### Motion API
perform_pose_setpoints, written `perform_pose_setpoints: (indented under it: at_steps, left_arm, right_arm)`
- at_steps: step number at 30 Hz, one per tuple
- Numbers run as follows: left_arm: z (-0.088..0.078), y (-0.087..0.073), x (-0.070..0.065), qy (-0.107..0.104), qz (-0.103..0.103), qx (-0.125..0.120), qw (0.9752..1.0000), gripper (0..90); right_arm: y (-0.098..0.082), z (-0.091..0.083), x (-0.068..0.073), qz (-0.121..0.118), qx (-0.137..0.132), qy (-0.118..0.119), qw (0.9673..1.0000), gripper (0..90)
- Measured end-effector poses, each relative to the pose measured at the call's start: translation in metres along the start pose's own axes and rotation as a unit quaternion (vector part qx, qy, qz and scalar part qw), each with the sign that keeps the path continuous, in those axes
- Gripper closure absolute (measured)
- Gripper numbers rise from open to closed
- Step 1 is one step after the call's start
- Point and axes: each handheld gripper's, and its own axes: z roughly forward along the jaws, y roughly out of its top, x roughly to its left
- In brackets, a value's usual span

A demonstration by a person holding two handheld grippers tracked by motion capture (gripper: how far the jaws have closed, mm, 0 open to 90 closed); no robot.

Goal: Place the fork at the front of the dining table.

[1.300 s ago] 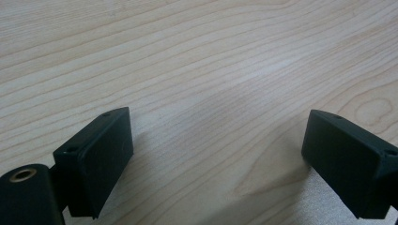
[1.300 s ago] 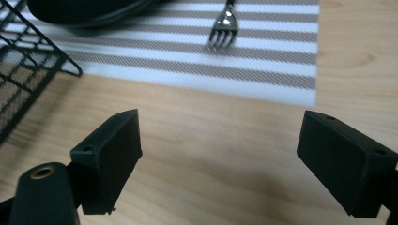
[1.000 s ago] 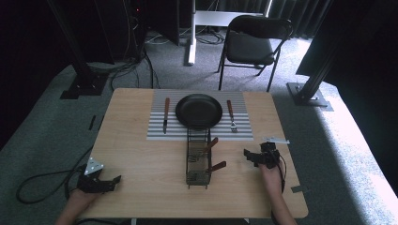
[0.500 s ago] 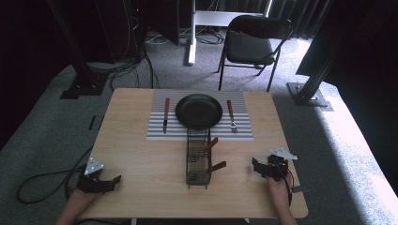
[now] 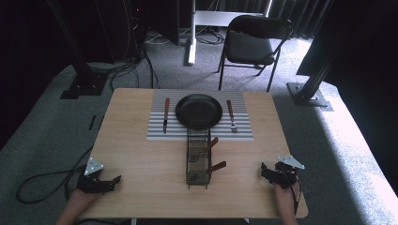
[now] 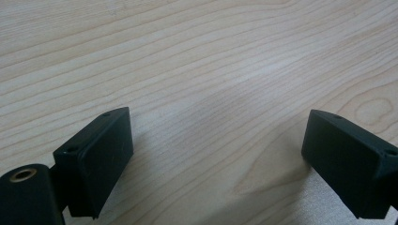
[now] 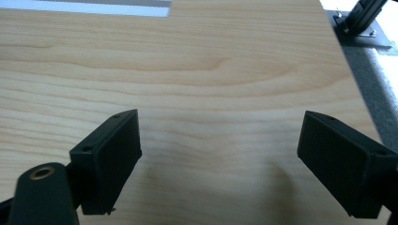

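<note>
Dim room, dark edges; daylight falls from right onto floor (image 5: 356, 140). Counter (image 5: 141, 154) evenly lit. Jaws cast soft shadows, slightly blurred.

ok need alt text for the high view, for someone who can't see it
A wooden table seen from above, with a person's hands holding an open left gripper and right gripper at its near corners. A wire rack with two brown-handled utensils stands mid-table. Behind it, a striped mat carries a black pan between a knife and a fork.
</note>
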Motion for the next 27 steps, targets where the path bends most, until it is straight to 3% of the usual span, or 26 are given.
perform_pose_setpoints:
  at_steps: [6, 16, 20, 27]
  left_arm:
    - [0.0, 0.0, 0.0, 0.0, 0.0, 0.0, 1.0, 9.1]
    - [0.0, 0.0, 0.0, 0.0, 0.0, 0.0, 1.0, 9.1]
    - [0.0, 0.0, 0.0, 0.0, 0.0, 0.0, 1.0, 9.1]
    - [0.0, 0.0, 0.0, 0.0, 0.0, 0.0, 1.0, 9.1]
  right_arm:
    - [-0.009, -0.006, -0.008, 0.006, 0.004, -0.004, 1.0, 13.1]
    - [-0.016, -0.012, -0.011, -0.018, 0.027, 0.002, 0.9995, 13.3]
    - [-0.016, -0.011, -0.015, 0.001, 0.032, 0.014, 0.9994, 13.7]
    - [-0.016, -0.011, -0.015, 0.001, 0.034, 0.014, 0.9993, 13.3]
